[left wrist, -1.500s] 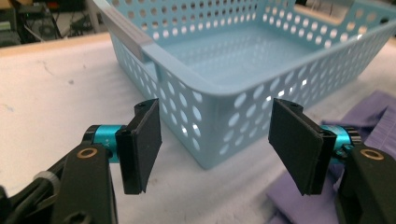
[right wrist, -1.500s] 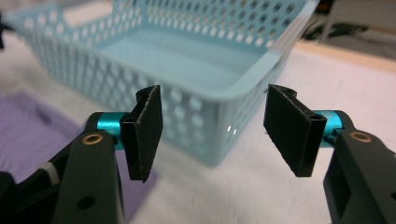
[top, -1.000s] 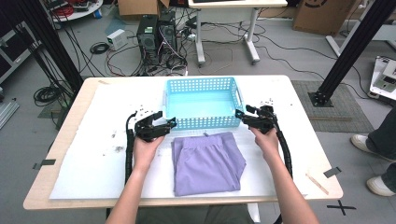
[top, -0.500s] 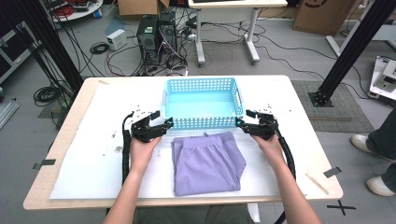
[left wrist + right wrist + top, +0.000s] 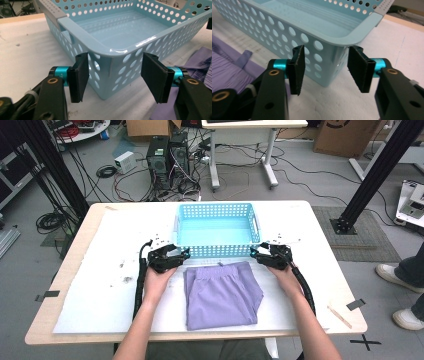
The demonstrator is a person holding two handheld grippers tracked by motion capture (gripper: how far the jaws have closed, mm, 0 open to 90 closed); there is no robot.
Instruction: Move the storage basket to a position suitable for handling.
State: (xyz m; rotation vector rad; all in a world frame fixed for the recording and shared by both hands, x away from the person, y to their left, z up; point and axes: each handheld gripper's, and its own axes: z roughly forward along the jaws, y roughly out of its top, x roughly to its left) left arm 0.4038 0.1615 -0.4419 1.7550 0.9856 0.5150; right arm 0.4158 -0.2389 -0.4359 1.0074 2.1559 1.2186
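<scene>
A light blue perforated basket stands empty at the middle of the table. A folded purple garment lies just in front of it. My left gripper is at the basket's near left corner. In the left gripper view that corner of the basket sits between the left gripper pads, which stand clear of the plastic. My right gripper is at the near right corner, and here too the basket corner lies between the right gripper pads without contact. Both pairs of jaws have just been closing.
A white sheet covers the wooden table. A thin stick and tape marks lie near the front right edge. Computer towers and cables sit on the floor beyond. A person's shoes are at the right.
Both hands stay at the basket's near corners. The right gripper has dropped slightly toward its corner, and both pairs of jaws look narrower around the corners.
</scene>
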